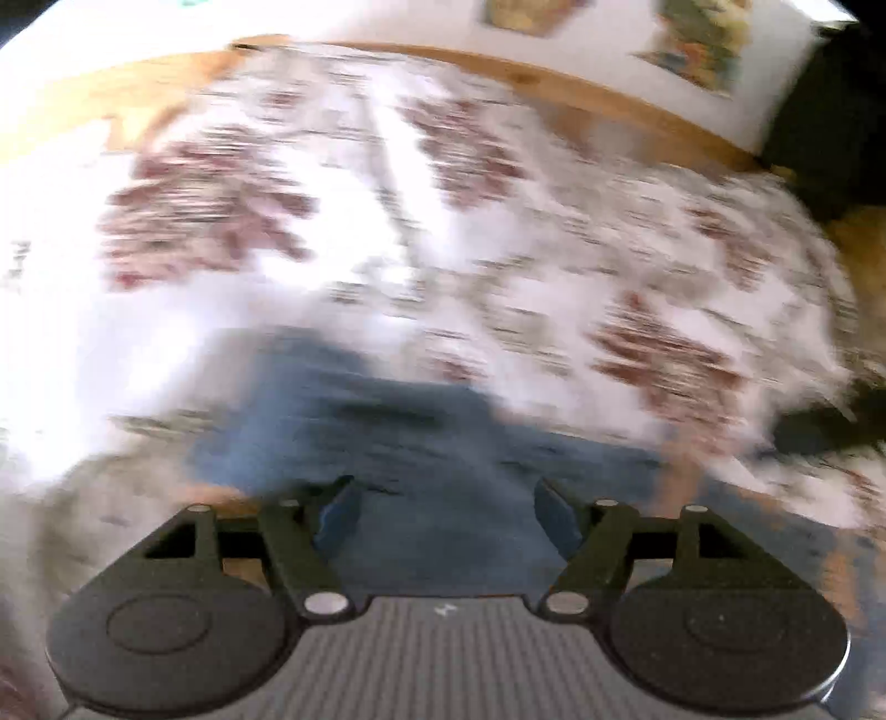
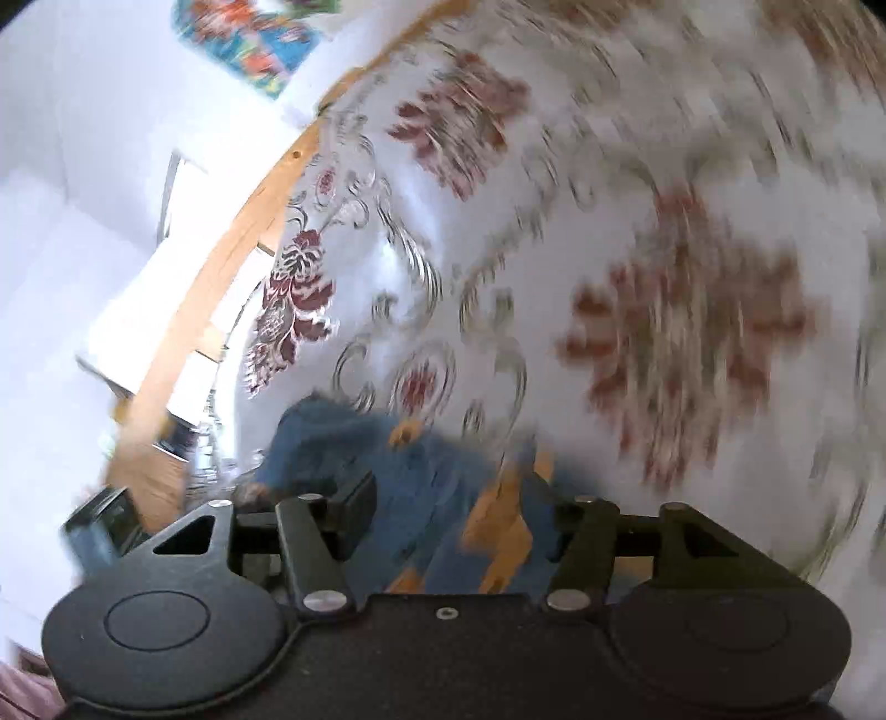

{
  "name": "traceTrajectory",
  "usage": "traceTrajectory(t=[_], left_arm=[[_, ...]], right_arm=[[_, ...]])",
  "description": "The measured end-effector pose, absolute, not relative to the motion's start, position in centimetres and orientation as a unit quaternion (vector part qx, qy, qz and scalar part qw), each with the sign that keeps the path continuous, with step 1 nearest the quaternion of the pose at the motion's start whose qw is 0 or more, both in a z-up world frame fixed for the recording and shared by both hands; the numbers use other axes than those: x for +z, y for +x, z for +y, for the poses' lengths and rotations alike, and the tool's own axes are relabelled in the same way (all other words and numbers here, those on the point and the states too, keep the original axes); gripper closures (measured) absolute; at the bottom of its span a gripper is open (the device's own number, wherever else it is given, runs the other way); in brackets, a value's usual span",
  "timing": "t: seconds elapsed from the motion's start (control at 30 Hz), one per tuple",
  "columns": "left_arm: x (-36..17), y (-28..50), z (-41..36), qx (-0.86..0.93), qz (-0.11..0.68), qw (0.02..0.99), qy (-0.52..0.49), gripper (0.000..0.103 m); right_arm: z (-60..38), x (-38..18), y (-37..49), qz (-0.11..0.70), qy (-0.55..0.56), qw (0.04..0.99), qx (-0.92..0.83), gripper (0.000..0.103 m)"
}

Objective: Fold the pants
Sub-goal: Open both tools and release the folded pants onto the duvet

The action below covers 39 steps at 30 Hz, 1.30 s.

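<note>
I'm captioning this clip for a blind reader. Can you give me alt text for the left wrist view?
The left gripper, jaws spread open, points down at blue pants lying on a white bedspread with dark red flowers. The picture is heavily motion-blurred. A wooden bed frame and a white wall with colourful pictures run along the top.

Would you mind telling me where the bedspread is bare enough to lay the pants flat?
The floral bedspread lies bare between the blue pants and the wooden edge. It is crowded near both grippers, where the pants bunch.
</note>
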<state>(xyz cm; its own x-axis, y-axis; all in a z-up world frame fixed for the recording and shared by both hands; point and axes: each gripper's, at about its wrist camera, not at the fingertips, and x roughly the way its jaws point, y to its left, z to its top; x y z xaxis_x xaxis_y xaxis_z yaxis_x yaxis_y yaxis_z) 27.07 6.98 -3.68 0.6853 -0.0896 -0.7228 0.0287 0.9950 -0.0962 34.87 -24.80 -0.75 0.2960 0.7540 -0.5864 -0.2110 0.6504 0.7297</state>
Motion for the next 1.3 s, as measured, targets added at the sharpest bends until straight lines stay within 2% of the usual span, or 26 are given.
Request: traceTrajectory(t=[0.03,0.07,0.1,0.13,0.17,0.2,0.23,0.27,0.3,0.37,0.4,0.43,0.47,0.5,0.6,0.67,0.83,0.97,1.13,1.3], left_arm=[[-4.2,27.5,8.3,-0.029,0.396,0.917,-0.046,0.046],[-4.5,27.9,9.4,-0.031,0.399,0.914,-0.063,0.053],[-4.5,27.9,10.3,-0.027,0.394,0.915,-0.079,0.065],[-4.3,28.0,10.7,-0.023,0.395,0.914,-0.086,0.071],[-4.2,28.1,10.8,-0.017,0.401,0.912,-0.084,0.073],[-4.0,28.0,10.6,-0.008,0.403,0.912,-0.076,0.077],[-4.0,27.8,10.3,0.000,0.404,0.912,-0.067,0.077],[-3.8,27.6,9.8,0.008,0.404,0.913,-0.056,0.077],[-3.8,27.4,9.1,0.015,0.405,0.913,-0.044,0.074],[-3.4,26.5,7.8,0.019,0.403,0.915,-0.021,0.050],[-3.2,26.1,7.0,0.012,0.400,0.916,-0.015,0.026],[-3.1,25.7,6.1,0.007,0.395,0.919,-0.009,0.008],[-3.0,25.3,5.1,0.005,0.387,0.922,0.003,0.003],[-3.1,24.9,4.0,0.006,0.379,0.925,0.027,0.000],[-4.9,24.4,1.0,0.018,0.391,0.910,0.137,0.000],[-6.5,24.6,0.2,0.041,0.410,0.893,0.182,0.001],[-5.5,22.7,-0.1,0.074,0.392,0.900,0.176,0.000],[-3.2,21.1,-2.7,0.050,0.354,0.919,0.166,0.000],[-1.1,20.8,-10.3,-0.163,0.324,0.924,0.123,0.000],[-1.1,22.3,-21.2,-0.435,0.310,0.838,0.114,0.000]], right_arm=[[-25.0,-2.1,34.3,0.515,0.290,0.746,0.307,0.040],[-24.9,-3.2,34.1,0.533,0.295,0.739,0.288,0.040],[-24.9,-4.2,33.9,0.546,0.283,0.743,0.262,0.042],[-25.3,-4.8,33.7,0.542,0.260,0.763,0.236,0.063],[-25.8,-4.9,33.6,0.532,0.251,0.778,0.219,0.073],[-26.4,-4.8,33.5,0.523,0.252,0.789,0.199,0.075],[-27.2,-4.1,33.0,0.508,0.250,0.807,0.168,0.058],[-27.9,-3.0,32.2,0.487,0.239,0.828,0.138,0.046],[-28.3,-2.0,31.2,0.468,0.226,0.845,0.126,0.030],[-29.0,-0.1,28.4,0.442,0.191,0.867,0.129,0.028],[-29.2,0.5,26.7,0.432,0.176,0.874,0.136,0.023],[-29.5,0.9,24.7,0.425,0.165,0.879,0.140,0.016],[-30.0,0.8,22.8,0.420,0.160,0.882,0.141,0.011],[-30.6,0.4,20.6,0.420,0.158,0.883,0.139,0.007],[-32.9,-2.6,14.7,0.438,0.161,0.881,0.085,0.007],[-34.7,-4.2,10.9,0.417,0.165,0.892,0.046,0.008],[-37.2,-2.7,2.9,0.331,0.132,0.934,-0.032,0.001],[-39.6,-3.0,-1.0,0.301,0.185,0.930,-0.098,0.001],[-41.8,-3.6,-1.6,0.307,0.240,0.912,-0.125,0.001],[-43.5,-4.1,-1.3,0.301,0.249,0.914,-0.111,0.002]])
